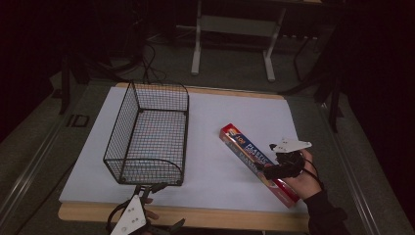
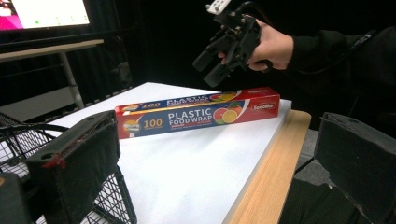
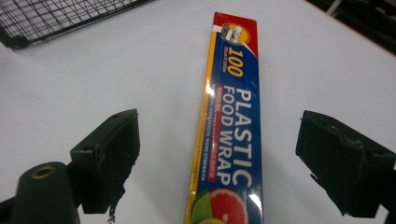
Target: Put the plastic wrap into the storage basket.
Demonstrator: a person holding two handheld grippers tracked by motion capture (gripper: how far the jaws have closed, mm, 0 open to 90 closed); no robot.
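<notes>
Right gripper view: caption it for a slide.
Open right tool poised over the long red-and-blue cardboard plastic food wrap box on the white tabletop.

A black wire basket [image 1: 149, 137] stands left of centre in the high view on a white sheet [image 1: 205, 166] covering a wooden table [image 1: 195, 218]. A grey metal frame [image 1: 235, 29] stands at the top centre; a lit screen [image 2: 44, 11] glows upper left in the left gripper view.

High view looks down; both gripper views share the box [image 3: 231, 135].
</notes>
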